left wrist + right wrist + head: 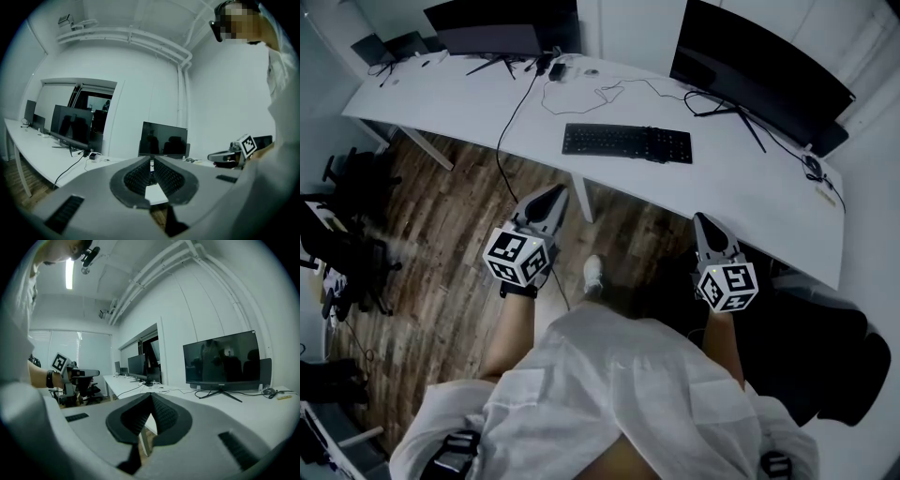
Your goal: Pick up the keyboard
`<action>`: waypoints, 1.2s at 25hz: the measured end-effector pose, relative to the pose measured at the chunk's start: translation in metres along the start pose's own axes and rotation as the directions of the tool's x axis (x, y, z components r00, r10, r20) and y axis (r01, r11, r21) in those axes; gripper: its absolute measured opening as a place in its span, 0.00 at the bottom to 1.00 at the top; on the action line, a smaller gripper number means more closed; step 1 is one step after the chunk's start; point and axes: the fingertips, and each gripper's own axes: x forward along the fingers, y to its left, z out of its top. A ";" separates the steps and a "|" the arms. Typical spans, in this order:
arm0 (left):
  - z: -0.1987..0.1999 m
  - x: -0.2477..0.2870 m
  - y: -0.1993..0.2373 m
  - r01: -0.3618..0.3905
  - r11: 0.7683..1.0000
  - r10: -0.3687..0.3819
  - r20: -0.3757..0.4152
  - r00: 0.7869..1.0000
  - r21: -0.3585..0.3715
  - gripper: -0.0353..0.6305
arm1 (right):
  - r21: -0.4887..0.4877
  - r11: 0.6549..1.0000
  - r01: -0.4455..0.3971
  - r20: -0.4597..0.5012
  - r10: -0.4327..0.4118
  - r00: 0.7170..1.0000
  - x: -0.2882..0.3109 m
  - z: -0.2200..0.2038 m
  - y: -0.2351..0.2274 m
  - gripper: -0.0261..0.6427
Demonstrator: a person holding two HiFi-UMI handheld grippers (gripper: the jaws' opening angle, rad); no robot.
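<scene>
A black keyboard (627, 142) lies flat on the long white desk (741, 192), in front of the big monitor on the right. My left gripper (553, 193) hangs over the wooden floor short of the desk's near edge, left of the keyboard, jaws shut and empty. My right gripper (703, 218) is also short of the desk edge, to the keyboard's right, shut with nothing held. In the left gripper view the shut jaws (151, 162) point level at the desk, and the right gripper (228, 157) shows beside them. The keyboard cannot be made out in either gripper view.
Two dark monitors (759, 70) (502, 28) stand at the back of the desk. Cables (609, 92) trail across it, and one (508, 117) drops to the floor. A desk leg (584, 199) stands below the keyboard. Black office chairs (342, 234) (825, 356) sit at both sides.
</scene>
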 end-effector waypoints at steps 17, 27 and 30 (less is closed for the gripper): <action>-0.009 0.110 0.144 0.011 0.998 -0.016 -0.078 0.997 -0.058 0.09 | -0.002 1.000 -0.007 -0.108 0.006 0.994 0.182 0.004 -0.028 0.04; -0.018 0.163 0.205 0.048 0.995 -0.057 -0.105 0.993 -0.091 0.09 | 0.004 1.000 0.019 -0.152 -0.018 0.988 0.255 0.002 -0.035 0.04; -0.029 0.175 0.212 0.058 0.992 -0.072 -0.126 0.989 -0.111 0.09 | 0.009 1.000 0.029 -0.179 -0.027 0.983 0.265 -0.005 -0.039 0.04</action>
